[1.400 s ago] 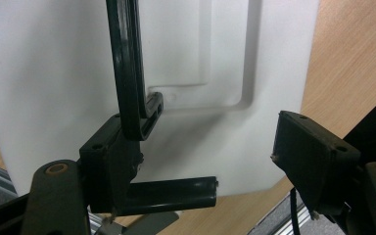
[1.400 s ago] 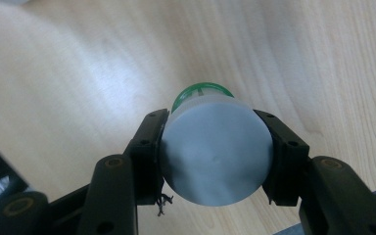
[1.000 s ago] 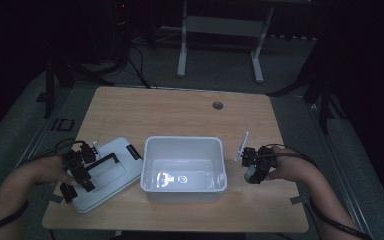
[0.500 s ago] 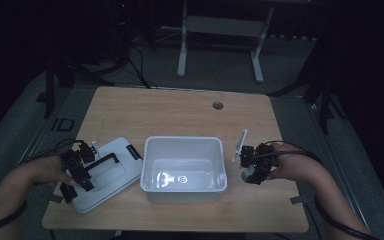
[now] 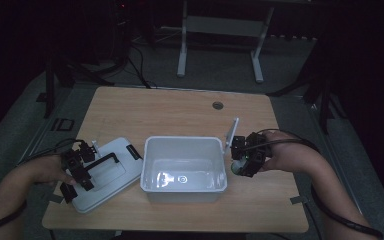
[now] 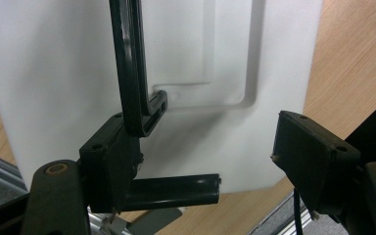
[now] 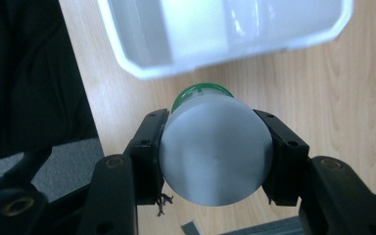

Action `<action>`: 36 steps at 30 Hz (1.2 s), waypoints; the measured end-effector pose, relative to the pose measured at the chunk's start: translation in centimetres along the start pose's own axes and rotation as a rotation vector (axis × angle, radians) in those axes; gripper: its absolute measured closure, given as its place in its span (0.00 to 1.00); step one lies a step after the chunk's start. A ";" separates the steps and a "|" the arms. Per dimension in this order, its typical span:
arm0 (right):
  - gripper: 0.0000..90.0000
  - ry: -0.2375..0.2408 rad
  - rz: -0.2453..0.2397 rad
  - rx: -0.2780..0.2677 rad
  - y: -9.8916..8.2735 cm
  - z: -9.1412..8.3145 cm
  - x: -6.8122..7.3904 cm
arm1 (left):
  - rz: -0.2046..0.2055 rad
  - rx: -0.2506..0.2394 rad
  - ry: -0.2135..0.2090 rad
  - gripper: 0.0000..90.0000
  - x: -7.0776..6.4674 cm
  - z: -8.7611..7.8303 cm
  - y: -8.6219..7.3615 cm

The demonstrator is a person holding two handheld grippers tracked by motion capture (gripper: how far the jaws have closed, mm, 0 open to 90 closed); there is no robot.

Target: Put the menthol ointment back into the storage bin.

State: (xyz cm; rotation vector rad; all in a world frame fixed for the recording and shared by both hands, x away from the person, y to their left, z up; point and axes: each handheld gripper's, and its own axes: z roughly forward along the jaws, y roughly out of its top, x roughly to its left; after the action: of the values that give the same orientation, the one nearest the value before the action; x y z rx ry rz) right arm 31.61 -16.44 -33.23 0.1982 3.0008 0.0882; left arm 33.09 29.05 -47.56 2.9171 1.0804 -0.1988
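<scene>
The white plastic bin [image 5: 184, 167] sits mid-table, glossy inside with rounded corners. Just right of it, the right gripper [image 5: 244, 159] is clamped on a smooth white cylinder with a green cap [image 7: 214, 155], held above the wood. Left of the bin, the left gripper [image 5: 78, 172] hangs over the flat matte white lid [image 5: 111, 170], jaws apart around its black handle [image 6: 133, 73], not squeezing.
</scene>
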 end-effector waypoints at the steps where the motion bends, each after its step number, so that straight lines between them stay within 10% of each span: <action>1: 0.56 0.003 -0.003 -0.007 0.3 -0.2 0.0 | 0.003 0.000 0.000 0.28 0.0 0.0 0.0; 18: 0.56 0.069 -0.074 -0.018 5.7 3.0 0.3 | 0.007 -0.002 0.010 0.28 0.0 0.0 -0.1; 36: 0.56 0.115 -0.060 0.005 7.0 8.8 0.1 | 0.019 -0.029 0.026 0.28 -0.1 -0.1 -0.2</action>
State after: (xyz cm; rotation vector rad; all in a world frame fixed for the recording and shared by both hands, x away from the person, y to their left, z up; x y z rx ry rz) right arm 33.58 -9.09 -41.50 0.1077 3.1184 0.0887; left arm 32.95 29.15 -47.47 2.9114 1.0489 -0.1433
